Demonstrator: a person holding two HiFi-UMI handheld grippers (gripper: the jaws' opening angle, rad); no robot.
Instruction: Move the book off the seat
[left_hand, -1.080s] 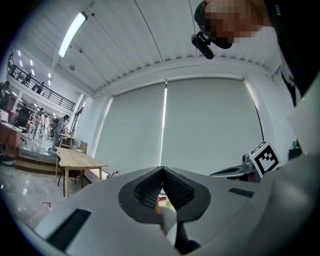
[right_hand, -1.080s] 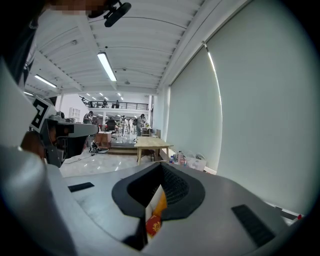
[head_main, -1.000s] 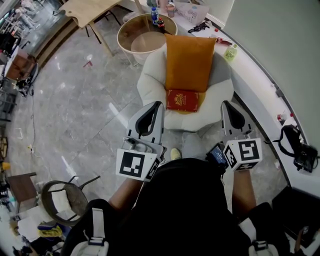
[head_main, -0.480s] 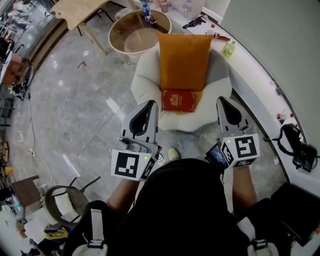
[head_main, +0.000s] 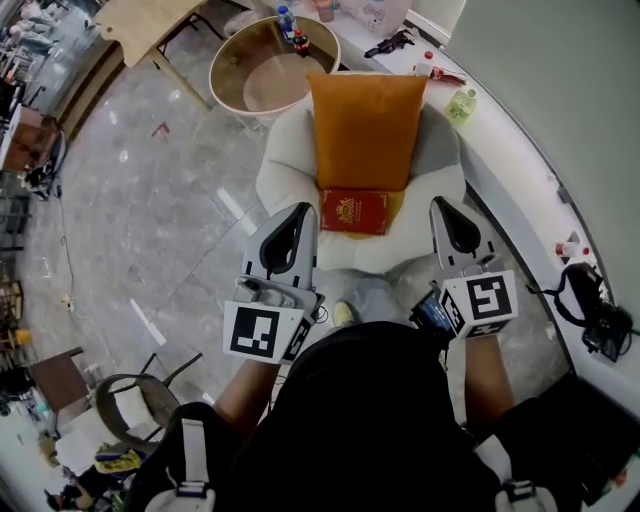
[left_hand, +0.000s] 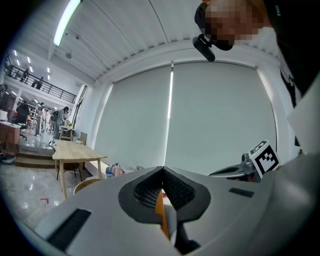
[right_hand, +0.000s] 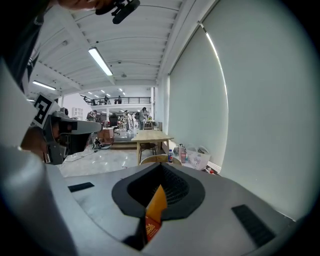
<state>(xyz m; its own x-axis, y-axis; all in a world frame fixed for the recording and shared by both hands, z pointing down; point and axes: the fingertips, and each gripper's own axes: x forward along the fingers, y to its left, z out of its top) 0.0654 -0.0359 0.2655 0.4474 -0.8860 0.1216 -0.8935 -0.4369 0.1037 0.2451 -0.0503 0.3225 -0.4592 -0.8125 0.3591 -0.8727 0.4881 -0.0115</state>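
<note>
**Book not yet touched, both grippers shut and short of the chair**

Progress: nothing done so far. The book, red with a gold emblem, lies flat on the seat of the white chair. Its far edge is against the foot of the orange cushion that leans on the backrest. All of the task is left: reach, grasp, lift, then set the book down somewhere off the seat. The floor or the white counter to the right look like candidate spots, but that's a guess.

Jaws:
- Left gripper: its own view shows the jaws closed tip to tip with nothing between them.
- Right gripper: its own view also shows the jaws fully together and empty. The cushion and a strip of the book show only through the slot below the tips, well beyond them.
- Either gripper would likely have to open before it can take the book.

Pose:
- Both grippers are held out in front of the person, roughly parallel, pointing at the chair and close to level.
- The left tips sit over the front-left edge of the seat, near the book's left side but apart from it.
- The right tips sit by the right armrest, further from the book.
- The book lies between the two lines of approach, and neither gripper touches the book or the chair as far as I can see.
</note>
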